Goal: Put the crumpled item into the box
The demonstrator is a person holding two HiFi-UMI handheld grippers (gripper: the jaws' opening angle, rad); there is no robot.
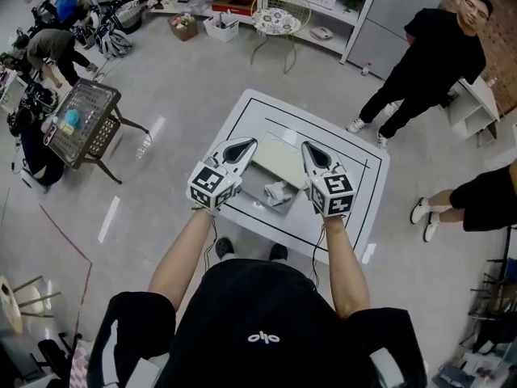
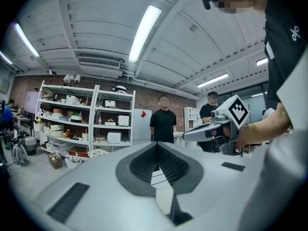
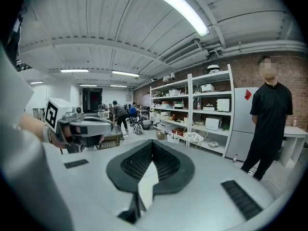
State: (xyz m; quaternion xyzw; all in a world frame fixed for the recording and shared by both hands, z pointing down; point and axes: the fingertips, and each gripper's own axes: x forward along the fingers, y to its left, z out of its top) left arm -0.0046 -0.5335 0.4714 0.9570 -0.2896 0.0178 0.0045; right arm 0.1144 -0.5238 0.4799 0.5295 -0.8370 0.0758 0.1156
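Jaws closed and empty on both my left gripper [image 1: 242, 146] and right gripper [image 1: 311, 150], high over the surface [image 1: 359, 176]. The crumpled item [image 1: 279, 192] lies just beside the box [image 1: 279, 160]. I'd open wide, descend squarely, and pinch its bulk.

A flat pale box [image 1: 279, 160] is sitting mid-table [image 1: 355, 192]; the grey-white crumpled item [image 1: 279, 192] is lying nearer the table's front edge.
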